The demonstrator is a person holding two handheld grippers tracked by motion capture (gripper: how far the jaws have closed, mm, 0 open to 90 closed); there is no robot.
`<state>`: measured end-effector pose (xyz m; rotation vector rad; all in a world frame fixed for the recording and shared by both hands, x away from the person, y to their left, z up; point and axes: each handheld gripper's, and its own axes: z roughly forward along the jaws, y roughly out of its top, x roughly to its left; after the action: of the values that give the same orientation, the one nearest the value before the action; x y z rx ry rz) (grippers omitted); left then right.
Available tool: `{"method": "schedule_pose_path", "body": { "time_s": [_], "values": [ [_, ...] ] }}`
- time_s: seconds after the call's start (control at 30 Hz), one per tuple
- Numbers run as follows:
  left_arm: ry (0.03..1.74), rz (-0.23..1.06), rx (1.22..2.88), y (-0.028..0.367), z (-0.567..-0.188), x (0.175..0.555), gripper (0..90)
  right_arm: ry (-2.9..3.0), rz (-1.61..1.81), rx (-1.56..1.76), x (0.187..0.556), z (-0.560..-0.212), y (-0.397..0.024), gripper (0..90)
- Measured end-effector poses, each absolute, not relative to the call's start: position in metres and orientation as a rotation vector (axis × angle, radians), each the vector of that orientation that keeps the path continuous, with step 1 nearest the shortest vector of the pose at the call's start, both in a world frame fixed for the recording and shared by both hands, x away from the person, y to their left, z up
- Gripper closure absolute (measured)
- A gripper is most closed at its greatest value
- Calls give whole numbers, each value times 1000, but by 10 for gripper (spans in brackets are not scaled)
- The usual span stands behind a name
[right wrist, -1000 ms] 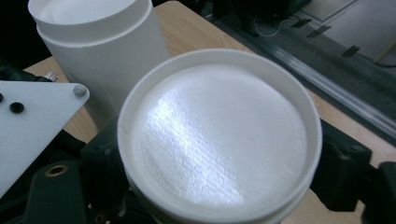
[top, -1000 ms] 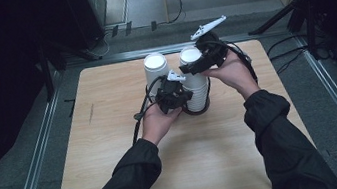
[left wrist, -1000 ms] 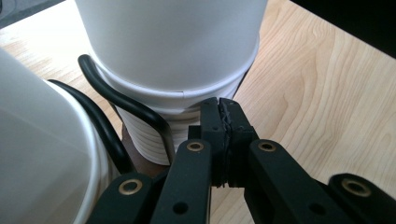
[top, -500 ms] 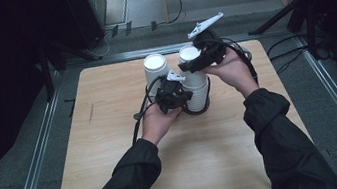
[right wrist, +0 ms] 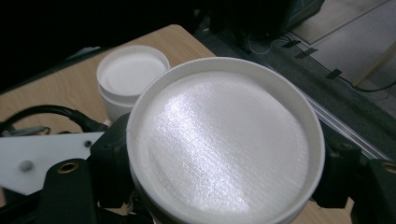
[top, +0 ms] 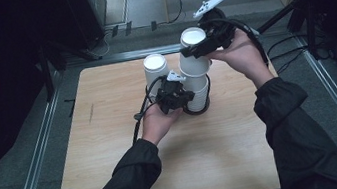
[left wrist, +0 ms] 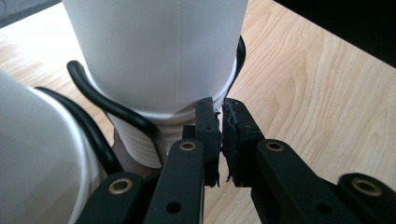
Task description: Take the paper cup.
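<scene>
Since the earlier frame the right gripper (top: 198,48) has risen, carrying the top cup (top: 194,52) up off the stack (top: 197,90) below it; the left gripper (top: 176,93) has kept its place at the stack's base; a second stack (top: 156,68) has not shifted.

High view: two grippers, two stacks and one lifted cup on the table (top: 111,133); the right gripper's jaws stand on either side of the inverted top cup, clamped on it, and the stack sits directly beneath that cup; the left gripper lies against the stack's lower rims, its cable (top: 141,113) trailing toward the sleeve; the second stack stands just beyond the left gripper, apart from it.

Left gripper view: the left gripper (left wrist: 223,135) has its jaws almost together, nothing between them, the tips just beside the stack's (left wrist: 159,60) ribbed lower rims; a black cable (left wrist: 100,100) curls round the base; another white cup wall (left wrist: 37,158) stands beside it.

Right gripper view: the top cup (right wrist: 224,140), bottom up, sits between the right gripper's jaws, one at each side; the second stack (right wrist: 130,77) stands beyond it, well apart.
</scene>
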<state>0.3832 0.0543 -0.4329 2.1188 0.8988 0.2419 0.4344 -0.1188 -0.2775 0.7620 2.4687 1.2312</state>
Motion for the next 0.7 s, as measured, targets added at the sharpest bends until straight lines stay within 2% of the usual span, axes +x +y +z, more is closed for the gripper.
{"method": "schedule_pose_path", "body": {
  "time_s": [0.3,0.5,0.7],
  "values": [
    [889,197,2116,56,-432,384,817,2478,1292,749,417,-244,-140,247],
    [846,129,2127,62,-427,379,748,2545,1283,739,403,-245,-156,247],
    [786,75,2116,72,-418,369,723,2570,1260,711,385,-251,-170,246]
  ]
}}
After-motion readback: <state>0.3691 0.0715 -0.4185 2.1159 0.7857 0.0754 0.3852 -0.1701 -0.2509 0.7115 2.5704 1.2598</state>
